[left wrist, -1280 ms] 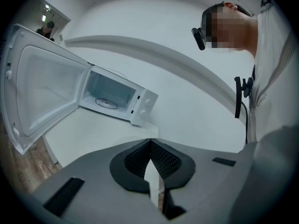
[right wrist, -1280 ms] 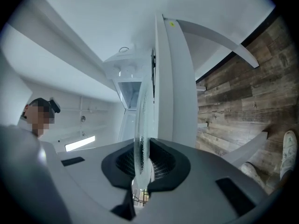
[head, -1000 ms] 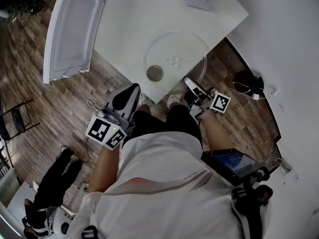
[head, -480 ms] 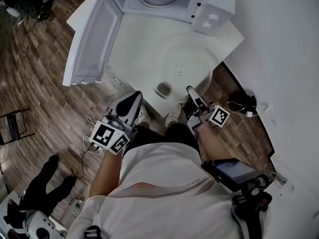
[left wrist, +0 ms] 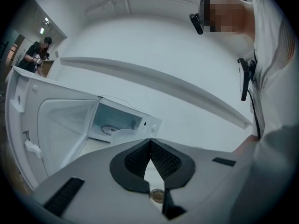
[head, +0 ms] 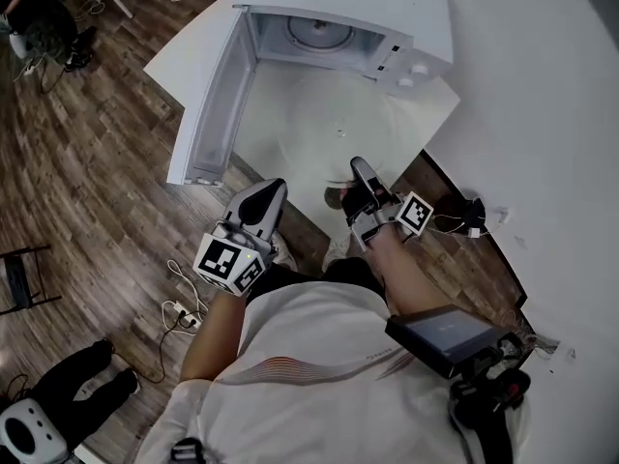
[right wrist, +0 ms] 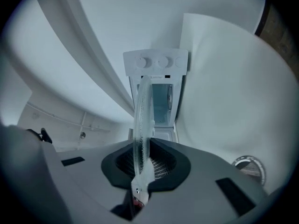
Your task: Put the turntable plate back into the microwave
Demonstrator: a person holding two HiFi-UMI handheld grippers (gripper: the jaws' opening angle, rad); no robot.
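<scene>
Since the earlier frame both grippers have come forward toward the top of the head view, and the microwave (head: 387, 8) is now wholly in frame. Nearest, the left gripper (head: 263, 199) has its jaws closed together on nothing. The right gripper (head: 360, 174) is clamped on the near rim of the glass turntable plate (head: 338, 124), which appears clear of the table (head: 266, 124), short of the cavity. Beyond, the door (head: 208, 104) stands open at left and the roller ring (head: 317, 33) lies inside. Judgement: carry under way; insertion remains.
</scene>
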